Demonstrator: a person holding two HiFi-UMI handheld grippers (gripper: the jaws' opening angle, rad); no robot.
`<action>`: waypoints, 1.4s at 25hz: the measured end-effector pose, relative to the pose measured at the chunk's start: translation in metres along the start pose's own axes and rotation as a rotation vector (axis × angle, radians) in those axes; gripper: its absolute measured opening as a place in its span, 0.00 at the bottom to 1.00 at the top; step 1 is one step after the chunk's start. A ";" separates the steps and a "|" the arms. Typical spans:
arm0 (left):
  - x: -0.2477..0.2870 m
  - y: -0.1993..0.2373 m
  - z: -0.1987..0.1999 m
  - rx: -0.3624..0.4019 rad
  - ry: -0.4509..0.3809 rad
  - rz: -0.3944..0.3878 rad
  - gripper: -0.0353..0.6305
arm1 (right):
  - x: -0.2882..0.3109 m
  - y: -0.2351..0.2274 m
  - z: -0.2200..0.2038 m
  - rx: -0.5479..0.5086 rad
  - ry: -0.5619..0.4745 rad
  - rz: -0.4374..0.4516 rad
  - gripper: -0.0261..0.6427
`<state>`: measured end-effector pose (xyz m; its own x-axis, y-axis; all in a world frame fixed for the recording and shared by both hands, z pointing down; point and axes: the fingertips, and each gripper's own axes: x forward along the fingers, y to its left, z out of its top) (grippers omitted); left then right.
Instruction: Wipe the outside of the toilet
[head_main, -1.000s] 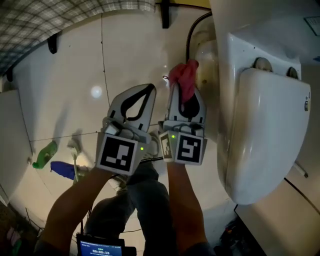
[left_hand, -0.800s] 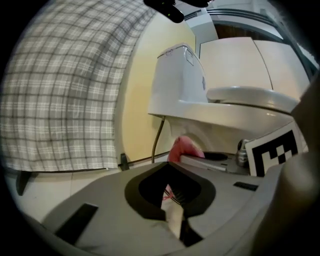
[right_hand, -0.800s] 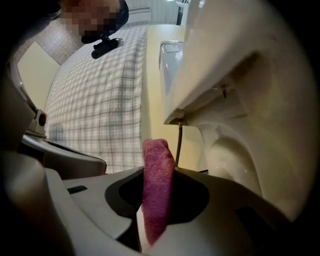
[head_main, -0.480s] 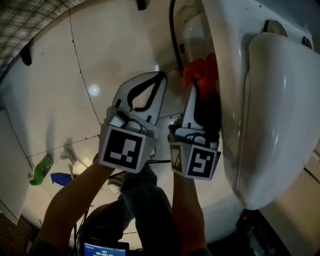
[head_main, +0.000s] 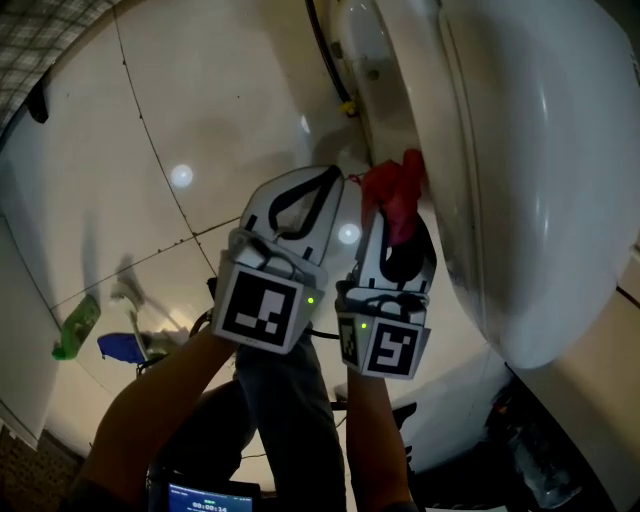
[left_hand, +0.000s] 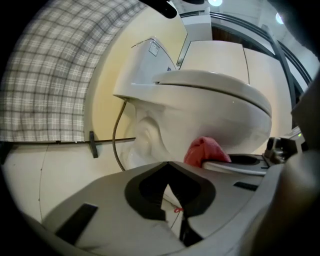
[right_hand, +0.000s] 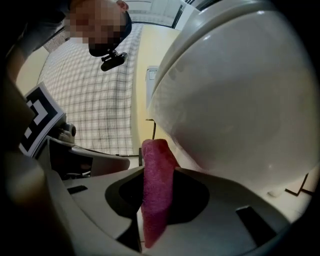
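A white toilet (head_main: 520, 180) fills the right of the head view, its bowl bulging over the floor. My right gripper (head_main: 400, 205) is shut on a red cloth (head_main: 393, 190), and the cloth presses against the outside of the bowl (right_hand: 235, 100) low on its left side. In the right gripper view the pink-red cloth (right_hand: 156, 185) stands pinched between the jaws, touching the bowl wall. My left gripper (head_main: 318, 185) hangs just left of the right one, shut with nothing in it. Its own view shows the toilet (left_hand: 200, 105) and the cloth (left_hand: 204, 151) ahead.
A dark water hose (left_hand: 116, 137) runs down behind the bowl by the yellow wall. A green bottle (head_main: 75, 328) and a blue object (head_main: 120, 347) lie on the pale tiled floor at lower left. A checked fabric (left_hand: 45, 85) hangs at the back left.
Both grippers have moved toward the toilet and forward along it. The cloth went from hanging free off the bowl to pressing on its outer side.
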<state>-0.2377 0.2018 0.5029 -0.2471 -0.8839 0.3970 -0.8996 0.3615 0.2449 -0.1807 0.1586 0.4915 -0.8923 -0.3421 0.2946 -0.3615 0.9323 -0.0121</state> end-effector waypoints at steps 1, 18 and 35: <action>0.001 0.002 -0.002 -0.004 0.003 0.002 0.07 | 0.004 0.004 -0.003 0.007 0.004 0.012 0.17; 0.122 0.164 -0.003 0.004 -0.058 0.174 0.07 | 0.261 0.027 -0.030 0.096 -0.006 0.144 0.17; 0.046 -0.024 -0.069 0.001 0.120 -0.017 0.07 | 0.022 -0.040 -0.097 0.139 0.158 -0.043 0.17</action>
<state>-0.2027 0.1728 0.5765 -0.1866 -0.8482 0.4958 -0.9039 0.3459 0.2515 -0.1592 0.1251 0.5915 -0.8256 -0.3485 0.4437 -0.4421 0.8882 -0.1250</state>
